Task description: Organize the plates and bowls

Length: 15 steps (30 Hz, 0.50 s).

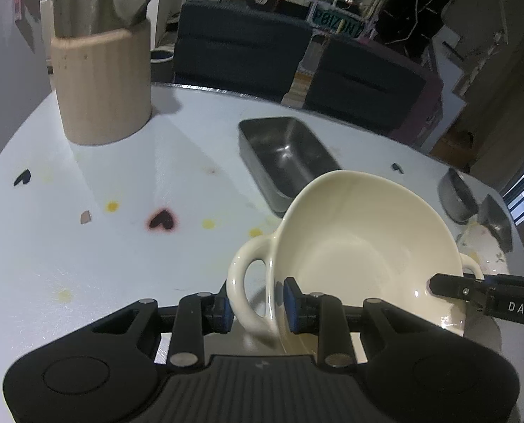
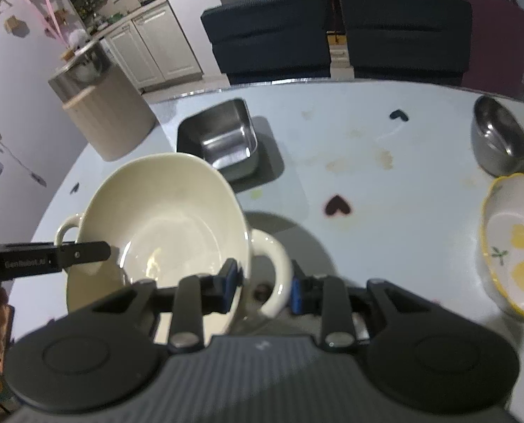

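Home dining/kitchen area: cabinets (image 2: 149, 42), table (image 2: 350, 162), chairs (image 2: 269, 31).

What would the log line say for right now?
left gripper: shut on bowl handle | right gripper: shut on other handle | bowl: tilted, above table | tin: behind bowl

A pale, stained surface (image 2: 367, 183) with dark heart marks carries a rectangular steel tin (image 2: 223, 141) near its far edge, a ribbed beige canister (image 1: 101, 88) at the far left, a round steel bowl (image 2: 498, 141), and a yellow-rimmed floral dish (image 2: 512, 246) on the right.
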Each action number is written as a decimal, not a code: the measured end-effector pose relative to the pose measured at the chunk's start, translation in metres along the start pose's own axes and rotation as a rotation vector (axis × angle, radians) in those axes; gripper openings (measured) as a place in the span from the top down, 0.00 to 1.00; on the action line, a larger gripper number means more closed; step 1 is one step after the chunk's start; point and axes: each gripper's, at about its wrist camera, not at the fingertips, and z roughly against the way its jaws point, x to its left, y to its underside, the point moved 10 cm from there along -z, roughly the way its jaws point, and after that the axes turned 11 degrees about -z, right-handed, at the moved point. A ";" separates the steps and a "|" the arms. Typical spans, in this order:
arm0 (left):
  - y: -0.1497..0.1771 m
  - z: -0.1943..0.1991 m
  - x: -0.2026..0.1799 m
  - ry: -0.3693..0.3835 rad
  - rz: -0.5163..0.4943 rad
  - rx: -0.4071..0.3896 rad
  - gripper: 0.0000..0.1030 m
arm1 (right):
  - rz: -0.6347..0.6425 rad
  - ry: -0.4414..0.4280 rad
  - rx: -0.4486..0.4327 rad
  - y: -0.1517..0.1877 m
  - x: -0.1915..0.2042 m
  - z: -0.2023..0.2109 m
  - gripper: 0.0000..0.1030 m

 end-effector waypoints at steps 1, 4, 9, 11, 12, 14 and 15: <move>-0.001 0.005 -0.005 0.001 -0.005 -0.004 0.72 | -0.004 -0.002 -0.006 0.000 -0.001 0.005 0.67; 0.001 0.016 -0.017 0.008 -0.011 -0.013 0.72 | -0.018 -0.004 -0.022 0.002 -0.004 0.023 0.67; 0.007 0.032 -0.043 0.022 -0.033 -0.022 0.72 | -0.048 -0.002 -0.037 0.011 -0.017 0.050 0.68; 0.009 0.039 -0.055 0.033 -0.036 -0.029 0.72 | -0.061 0.001 -0.047 0.014 -0.022 0.059 0.68; 0.010 0.042 -0.060 0.037 -0.038 -0.032 0.72 | -0.064 0.002 -0.055 0.015 -0.025 0.064 0.68; 0.012 0.045 -0.071 0.047 -0.044 -0.035 0.72 | -0.070 0.006 -0.070 0.019 -0.032 0.076 0.69; 0.014 0.047 -0.078 0.052 -0.050 -0.036 0.72 | -0.077 0.008 -0.077 0.021 -0.037 0.082 0.69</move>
